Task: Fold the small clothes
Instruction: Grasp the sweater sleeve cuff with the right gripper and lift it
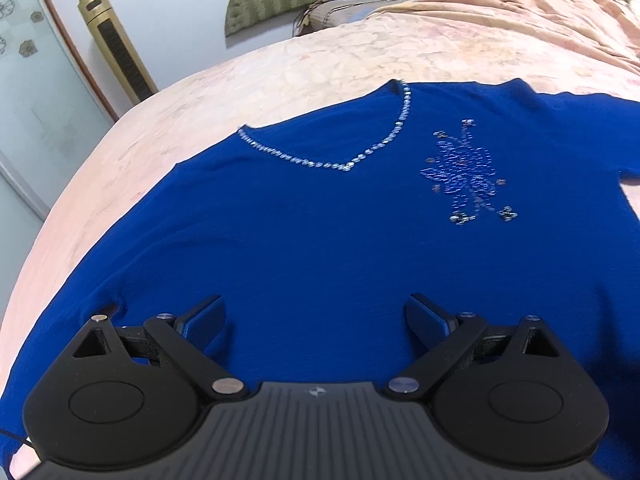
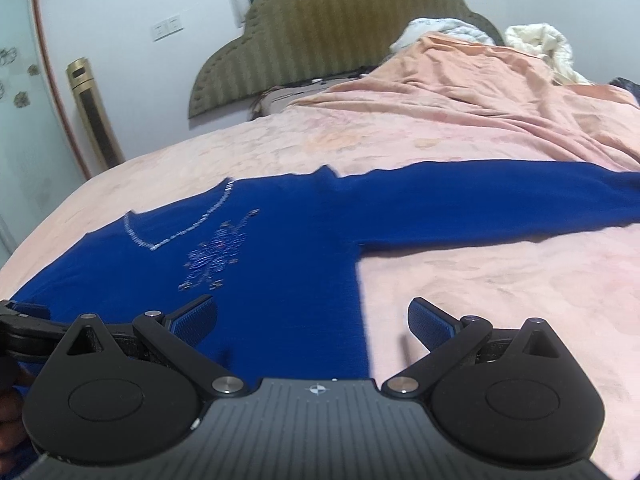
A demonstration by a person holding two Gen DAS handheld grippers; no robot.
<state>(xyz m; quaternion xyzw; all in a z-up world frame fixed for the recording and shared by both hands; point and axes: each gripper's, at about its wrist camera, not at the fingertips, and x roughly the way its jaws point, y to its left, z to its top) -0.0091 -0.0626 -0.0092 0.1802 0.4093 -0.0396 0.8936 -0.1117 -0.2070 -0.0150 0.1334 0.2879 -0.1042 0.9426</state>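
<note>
Blue sweater lies flat, front up, on the pink bedspread, spread across the near part of the bed. V-neck trimmed w/ silver sequins sits toward the far side; a beaded motif is on the chest, right of the neckline. In the right wrist view one long sleeve stretches out to the right, flat on the bedspread. Left gripper hovers over the sweater's near body area, fingers spread wide, nothing btwn them; can't tell if the tips touch the fabric. Right gripper also wide apart & empty, straddling the sweater's right side edge: left finger over blue fabric, right finger over bare bedspread. Far back: green headboard, gold tower fan at far left, rumpled bedding far right.
</note>
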